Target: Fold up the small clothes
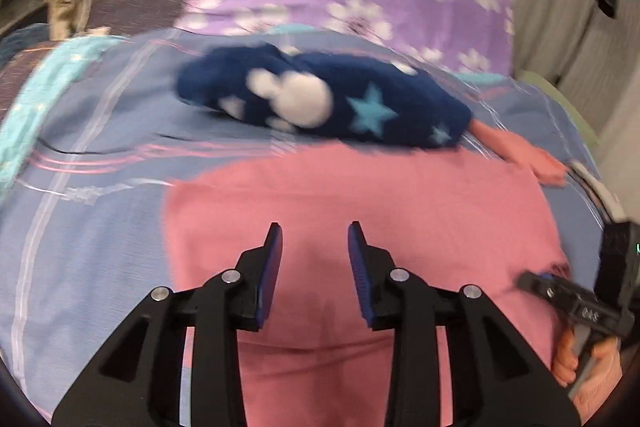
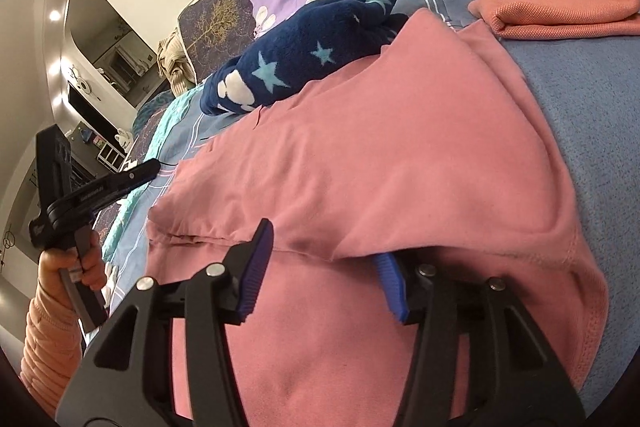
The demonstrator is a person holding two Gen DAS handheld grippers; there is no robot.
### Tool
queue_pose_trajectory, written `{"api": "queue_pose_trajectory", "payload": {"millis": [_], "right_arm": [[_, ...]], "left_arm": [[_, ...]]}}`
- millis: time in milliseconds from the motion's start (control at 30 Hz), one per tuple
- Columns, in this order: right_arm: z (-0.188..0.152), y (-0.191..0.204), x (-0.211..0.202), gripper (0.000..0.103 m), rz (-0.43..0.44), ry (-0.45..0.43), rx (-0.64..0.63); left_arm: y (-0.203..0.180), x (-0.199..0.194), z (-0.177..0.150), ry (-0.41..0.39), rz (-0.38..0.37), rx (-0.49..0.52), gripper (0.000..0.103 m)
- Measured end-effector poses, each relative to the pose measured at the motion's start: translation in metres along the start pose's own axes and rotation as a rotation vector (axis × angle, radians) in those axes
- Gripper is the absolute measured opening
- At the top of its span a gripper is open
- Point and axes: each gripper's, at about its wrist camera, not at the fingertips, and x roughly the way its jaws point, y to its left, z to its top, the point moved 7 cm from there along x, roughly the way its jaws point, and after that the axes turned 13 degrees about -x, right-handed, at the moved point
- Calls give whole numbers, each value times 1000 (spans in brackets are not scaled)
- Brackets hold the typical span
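The pink garment (image 2: 360, 155) lies mid-frame on the bed (image 2: 580, 99), one fold laid over. Both the left gripper (image 1: 316, 251) and the right gripper (image 2: 320, 267) stand apart, gripping nothing. The navy star-print piece (image 1: 320, 99) above looks unfolded; an orange piece (image 2: 560, 11), upper right, seems folded.

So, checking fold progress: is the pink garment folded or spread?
Partly folded: the pink garment has one layer doubled over, its edge crossing above the lower layer.
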Motion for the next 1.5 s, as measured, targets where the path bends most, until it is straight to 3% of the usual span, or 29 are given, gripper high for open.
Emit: {"api": "queue_pose_trajectory", "payload": {"millis": [67, 100, 133, 200, 300, 367, 467, 500, 633, 667, 733, 867, 967, 1033, 1133, 1167, 1233, 1300, 1333, 1500], "right_arm": [[-1, 1, -1, 51, -10, 3, -5], [-2, 3, -3, 51, -33, 15, -21], [-4, 6, -5, 52, -52, 31, -37], [-7, 19, -14, 56, -67, 58, -104], [8, 33, -47, 55, 20, 25, -147], [38, 23, -79, 52, -44, -38, -147], [96, -14, -101, 38, -271, -45, -149], [121, -31, -96, 36, -358, 2, -148], [169, -68, -44, 35, -506, 252, -164], [174, -72, -30, 37, -546, 307, -173], [180, -76, 5, 50, -600, 424, -179], [161, -79, 67, 52, -667, 654, -215], [139, -79, 98, 56, -756, 814, -358], [121, -79, 104, 59, -799, 938, -478], [109, -85, 89, 61, -847, 1048, -603], [111, -90, 80, 62, -905, 1060, -650], [127, -109, 58, 62, -1101, 1052, -749], [148, -129, 39, 62, -1281, 995, -797], [159, -137, 29, 62, -1316, 933, -769], [179, -139, -4, 62, -1176, 615, -553]], "left_arm": [[-1, 34, -25, 95, 50, 18, 36], [0, 44, -33, 95, 82, 41, 37], [-6, 45, -37, 14, 96, 103, 41], [-8, 43, -36, 13, 108, 100, 41], [-7, 44, -37, 3, 111, 97, 41], [-8, 44, -37, 1, 119, 105, 42], [-10, 45, -37, -8, 136, 119, 42], [-11, 45, -38, -10, 140, 121, 42], [-11, 43, -38, -18, 144, 125, 42], [-10, 42, -38, -19, 143, 124, 42], [-10, 42, -38, -20, 137, 120, 43], [-8, 42, -37, -18, 121, 109, 43], [-8, 42, -37, -16, 109, 103, 44], [-9, 42, -37, -15, 108, 105, 45], [-9, 41, -37, -14, 104, 105, 46], [-9, 41, -37, -14, 101, 104, 46], [-10, 41, -37, -13, 97, 103, 47], [-10, 41, -38, -13, 96, 104, 48], [-10, 41, -38, -13, 97, 103, 48], [-10, 41, -38, -13, 96, 103, 49]]}}
